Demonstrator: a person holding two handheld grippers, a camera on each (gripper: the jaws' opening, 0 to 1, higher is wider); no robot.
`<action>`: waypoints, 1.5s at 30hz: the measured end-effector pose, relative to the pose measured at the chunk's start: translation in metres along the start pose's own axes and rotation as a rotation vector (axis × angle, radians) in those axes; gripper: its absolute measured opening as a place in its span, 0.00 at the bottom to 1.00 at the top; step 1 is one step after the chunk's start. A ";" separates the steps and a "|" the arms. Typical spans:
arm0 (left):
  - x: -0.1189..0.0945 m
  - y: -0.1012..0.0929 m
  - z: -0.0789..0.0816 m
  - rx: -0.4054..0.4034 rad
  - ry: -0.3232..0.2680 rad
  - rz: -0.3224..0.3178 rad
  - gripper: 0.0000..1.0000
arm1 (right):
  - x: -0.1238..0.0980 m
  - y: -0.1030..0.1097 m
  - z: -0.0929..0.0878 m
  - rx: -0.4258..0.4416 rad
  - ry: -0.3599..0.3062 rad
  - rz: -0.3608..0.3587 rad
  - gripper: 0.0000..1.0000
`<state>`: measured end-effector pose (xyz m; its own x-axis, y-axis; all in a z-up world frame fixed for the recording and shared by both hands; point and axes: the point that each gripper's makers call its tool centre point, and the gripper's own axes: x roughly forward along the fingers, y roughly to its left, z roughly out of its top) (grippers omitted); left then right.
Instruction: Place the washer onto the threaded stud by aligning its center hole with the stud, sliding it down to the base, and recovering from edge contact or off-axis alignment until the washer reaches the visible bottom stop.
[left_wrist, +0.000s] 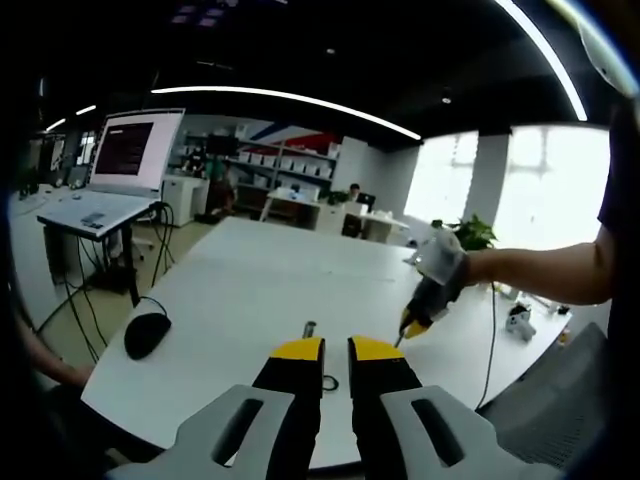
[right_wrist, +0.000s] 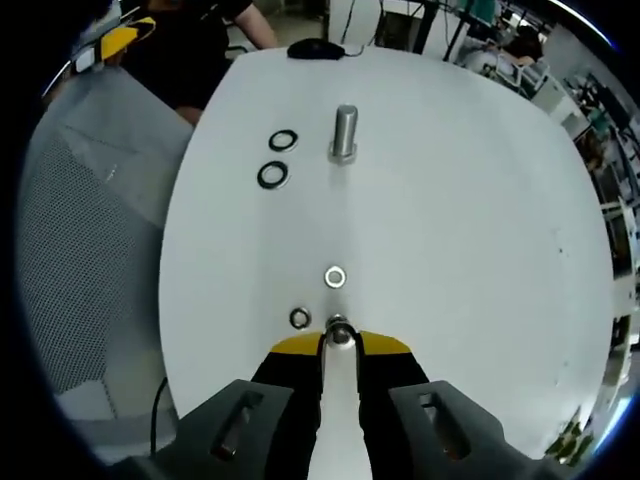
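An open office surrounds the broad white table (right_wrist: 480, 250). At lower centre, the right gripper (right_wrist: 340, 345) pinches a small silver washer (right_wrist: 340, 331); the upright threaded steel stud (right_wrist: 344, 134) stands bare at upper centre, so alignment and seating remain. The left gripper (left_wrist: 337, 352) hovers nearly closed, holding nothing.

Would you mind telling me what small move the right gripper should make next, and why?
Probably carry the washer forward toward the stud. The right gripper looks shut on a small silver washer at its tips, while the stud stands upright farther across the white table, well apart from the tips, so alignment cannot start yet.
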<state>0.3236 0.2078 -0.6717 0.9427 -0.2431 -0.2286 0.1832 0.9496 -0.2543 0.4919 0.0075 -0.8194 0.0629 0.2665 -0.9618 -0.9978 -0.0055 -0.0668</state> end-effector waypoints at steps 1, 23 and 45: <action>0.000 0.000 0.000 0.000 0.000 0.000 0.07 | 0.001 0.001 0.000 -0.001 0.002 0.001 0.13; 0.000 0.000 0.000 -0.001 0.001 0.002 0.07 | 0.039 -0.003 -0.014 0.041 0.030 0.000 0.13; 0.000 0.000 0.000 -0.002 0.000 0.001 0.07 | 0.030 0.014 -0.031 0.247 -0.017 -0.012 0.25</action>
<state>0.3236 0.2079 -0.6714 0.9430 -0.2419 -0.2286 0.1815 0.9495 -0.2558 0.4802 -0.0146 -0.8579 0.0761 0.2814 -0.9566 -0.9724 0.2333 -0.0087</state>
